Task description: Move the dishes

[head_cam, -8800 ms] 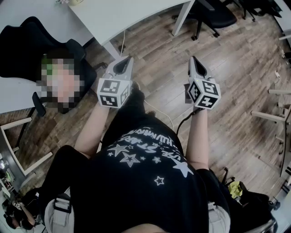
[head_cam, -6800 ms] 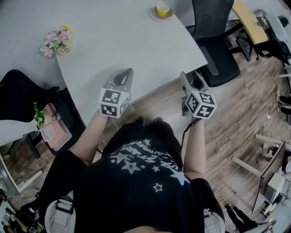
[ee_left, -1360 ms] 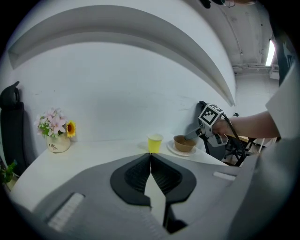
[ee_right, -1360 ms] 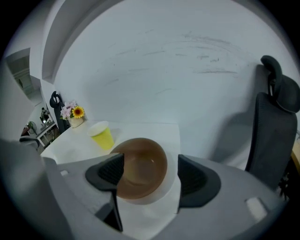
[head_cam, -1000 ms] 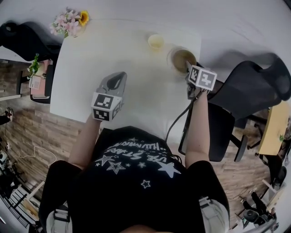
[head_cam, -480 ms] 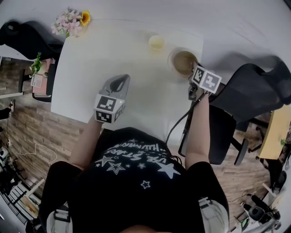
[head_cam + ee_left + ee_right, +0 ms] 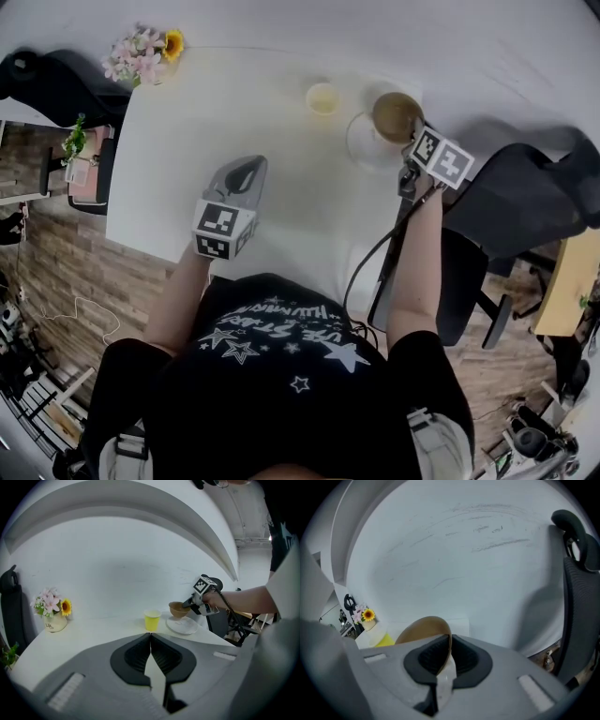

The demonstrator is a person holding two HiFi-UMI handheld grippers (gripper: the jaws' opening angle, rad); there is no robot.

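Note:
A brown bowl [image 7: 395, 114] hangs tilted just above a white plate [image 7: 364, 147] at the table's far right. My right gripper [image 7: 410, 137] is shut on the bowl's rim. In the right gripper view the thin rim [image 7: 449, 641] runs between the pads and the bowl [image 7: 421, 630] spreads to the left. The left gripper view shows the bowl [image 7: 178, 609] held over the plate [image 7: 183, 626]. My left gripper [image 7: 246, 172] hovers over the table's middle, well short of the dishes. Its jaws [image 7: 151, 637] are shut with nothing between them.
A yellow paper cup [image 7: 322, 97] stands left of the plate. A flower pot [image 7: 145, 45] sits on the table's [image 7: 216, 112] far left corner. A black office chair [image 7: 516, 202] stands beside the table's right edge, and another dark chair [image 7: 47, 80] is at the left.
The right gripper has taken hold of the bowl's rim and lifted it up and to the right off the plate. The left gripper has stayed where it was.

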